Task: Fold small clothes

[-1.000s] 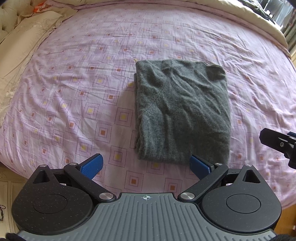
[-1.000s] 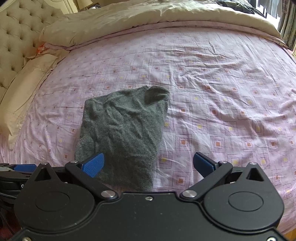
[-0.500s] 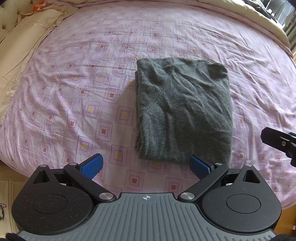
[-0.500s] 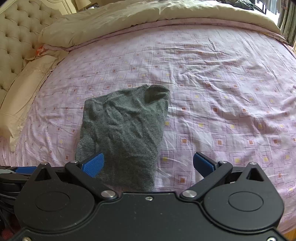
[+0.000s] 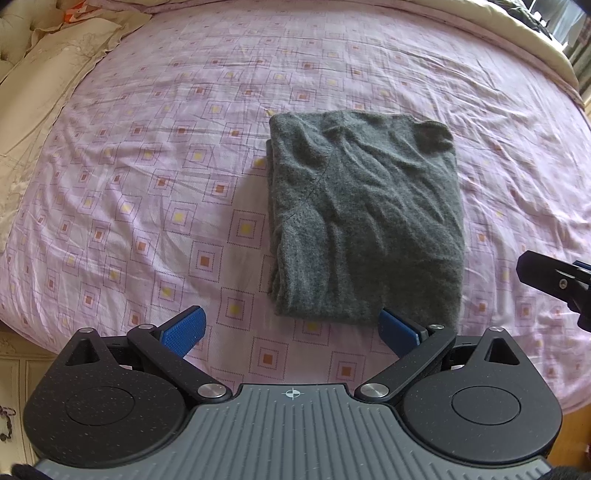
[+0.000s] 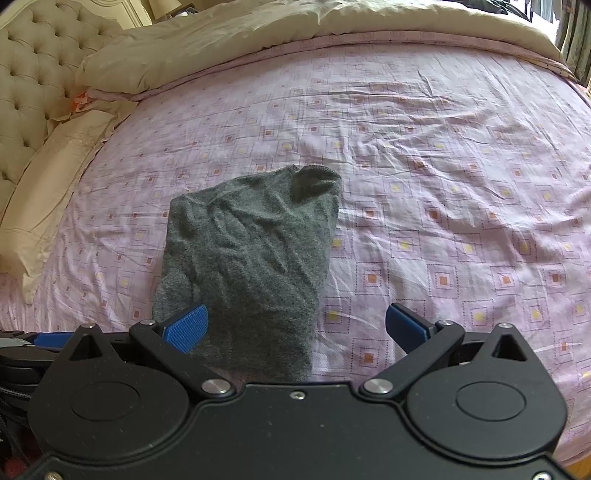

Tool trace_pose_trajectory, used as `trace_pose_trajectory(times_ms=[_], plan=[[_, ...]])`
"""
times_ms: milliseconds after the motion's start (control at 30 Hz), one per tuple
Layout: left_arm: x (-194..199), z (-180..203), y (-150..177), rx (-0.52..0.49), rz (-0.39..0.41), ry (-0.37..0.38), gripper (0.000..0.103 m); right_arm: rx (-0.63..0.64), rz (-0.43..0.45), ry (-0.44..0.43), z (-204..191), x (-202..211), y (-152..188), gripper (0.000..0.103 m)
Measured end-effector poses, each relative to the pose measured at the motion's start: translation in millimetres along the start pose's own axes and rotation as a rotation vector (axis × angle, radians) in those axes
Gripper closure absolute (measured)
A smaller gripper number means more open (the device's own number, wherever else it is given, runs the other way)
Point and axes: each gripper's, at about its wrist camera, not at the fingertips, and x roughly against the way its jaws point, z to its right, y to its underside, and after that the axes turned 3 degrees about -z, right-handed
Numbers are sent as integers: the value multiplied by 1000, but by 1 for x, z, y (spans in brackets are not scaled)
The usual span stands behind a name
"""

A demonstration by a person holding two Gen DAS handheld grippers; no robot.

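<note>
A dark grey knitted garment (image 5: 364, 218) is shown folded into a rough rectangle and laid flat on the pink patterned bedsheet (image 5: 147, 177), near the front edge of the bed. Soft wrinkles are seen across its upper surface, and layered folded edges are visible along its left side in the left wrist view. A small cuff or corner (image 6: 314, 181) is turned up at the far right corner of the garment.

The left claw (image 5: 293, 330) is held wide, with nothing between its blue pads (image 5: 183, 330); it is positioned just before the near edge of the garment, its right pad lying close to the garment's near right corner, though contact cannot be judged. The right claw (image 6: 295, 328) is likewise spread wide and empty, with its left blue pad (image 6: 186, 326) seen over the near part of the garment and its right pad over bare sheet. A black part of the right claw (image 5: 554, 280) is visible at the right margin of the left wrist view.

A beige quilt (image 6: 295, 33) is bunched along the far side of the bed, a cream pillow (image 6: 48, 173) lies at the left, and a tufted headboard (image 6: 40, 62) stands behind it.
</note>
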Motion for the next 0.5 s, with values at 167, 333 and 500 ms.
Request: trace_pose_trajectory(times_ms=[167,333,500], plan=[[1,2,0,-8,0,0,2,-3,-2,-4,1,0,0,1],[1,2,-1,-14,0,-1,2,-2,-3,-6,2,0,-1,1],[1,2,-2,-15,-2,-1,2,-7,-5,-9,2,0,-1,1]])
